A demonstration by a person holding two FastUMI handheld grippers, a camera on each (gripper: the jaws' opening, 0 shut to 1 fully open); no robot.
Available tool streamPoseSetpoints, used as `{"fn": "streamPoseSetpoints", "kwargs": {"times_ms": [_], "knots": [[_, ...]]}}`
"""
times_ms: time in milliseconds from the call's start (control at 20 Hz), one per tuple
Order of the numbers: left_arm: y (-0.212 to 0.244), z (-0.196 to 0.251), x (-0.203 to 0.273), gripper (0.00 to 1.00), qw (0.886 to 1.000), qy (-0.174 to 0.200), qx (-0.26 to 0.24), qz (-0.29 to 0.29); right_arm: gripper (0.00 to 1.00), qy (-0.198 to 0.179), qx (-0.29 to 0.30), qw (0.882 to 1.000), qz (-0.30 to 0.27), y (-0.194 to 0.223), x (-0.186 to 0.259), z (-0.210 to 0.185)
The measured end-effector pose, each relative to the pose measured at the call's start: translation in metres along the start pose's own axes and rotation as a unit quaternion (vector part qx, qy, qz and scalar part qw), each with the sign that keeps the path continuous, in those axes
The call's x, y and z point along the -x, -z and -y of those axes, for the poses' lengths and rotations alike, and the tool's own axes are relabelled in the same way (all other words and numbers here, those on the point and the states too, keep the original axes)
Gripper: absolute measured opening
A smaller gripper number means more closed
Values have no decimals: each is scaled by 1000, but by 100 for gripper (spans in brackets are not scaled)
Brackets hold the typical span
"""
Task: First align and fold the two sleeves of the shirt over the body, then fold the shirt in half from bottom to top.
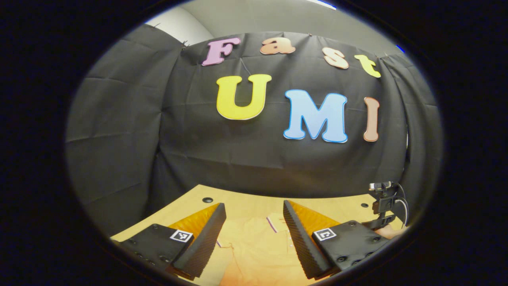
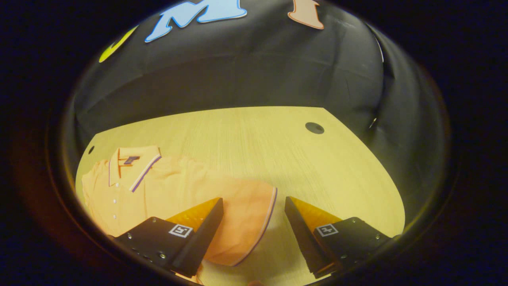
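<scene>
An orange polo shirt lies flat on the wooden table, its collar toward the back left in the right gripper view. One sleeve with a striped cuff spreads out to the right. My right gripper is open and hovers over that sleeve, the cuff lying between its fingers. In the left gripper view the shirt lies below my open left gripper, with nothing held. The other gripper and a hand show at the far right of that view.
The table has round cable holes near its back corners. Black cloth walls close the booth behind and at both sides. Bare wood stretches right of the sleeve and behind the shirt.
</scene>
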State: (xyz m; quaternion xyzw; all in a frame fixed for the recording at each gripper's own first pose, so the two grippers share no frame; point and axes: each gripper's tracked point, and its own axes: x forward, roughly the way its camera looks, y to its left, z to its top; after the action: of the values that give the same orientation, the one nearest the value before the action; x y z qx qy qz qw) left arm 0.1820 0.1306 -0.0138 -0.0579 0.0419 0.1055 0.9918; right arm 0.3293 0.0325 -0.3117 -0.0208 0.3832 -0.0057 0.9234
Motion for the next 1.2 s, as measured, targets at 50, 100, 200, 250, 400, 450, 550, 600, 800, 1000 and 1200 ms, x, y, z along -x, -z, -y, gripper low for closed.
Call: {"fn": "streamPoseSetpoints", "kwargs": {"times_ms": [50, 100, 200, 250, 400, 450, 550, 600, 800, 1000, 1200], "knots": [[1, -2, 0, 93, 1000, -4, -7, 1, 97, 1, 1, 1000, -4, 3, -3, 1], [2, -2, 1, 93, 1000, -8, -13, 2, 97, -1, 2, 1000, -10, 6, -5, 1], [6, -2, 7, 93, 1000, -8, -15, -2, 97, -10, 1, 1000, -14, 8, -4, -2], [9, -1, 10, 93, 1000, -8, -11, -4, 98, -12, 1, 1000, -13, 8, -6, -2], [11, -2, 13, 94, 1000, -11, -2, -7, 81, -19, -14, 999, -24, 10, -6, -5], [11, -3, 14, 94, 1000, -12, 0, -8, 77, -16, -22, 999, -29, 10, -5, -3], [12, -7, 15, 94, 1000, -18, 3, -9, 41, -15, -31, 999, -29, 10, -5, -6], [13, -9, 16, 93, 1000, -21, 4, -9, 40, -16, -41, 998, -35, 12, -5, -9], [15, -21, 23, 94, 999, -33, 12, -12, 4, -22, -39, 999, -26, 7, -6, -14], [14, -29, 25, 93, 999, -40, 9, -9, 4, -18, -15, 1000, 1, -5, 7, -16], [17, -32, 24, 93, 999, -42, 17, -8, 4, -34, 15, 998, 42, -29, 32, -31]]}}
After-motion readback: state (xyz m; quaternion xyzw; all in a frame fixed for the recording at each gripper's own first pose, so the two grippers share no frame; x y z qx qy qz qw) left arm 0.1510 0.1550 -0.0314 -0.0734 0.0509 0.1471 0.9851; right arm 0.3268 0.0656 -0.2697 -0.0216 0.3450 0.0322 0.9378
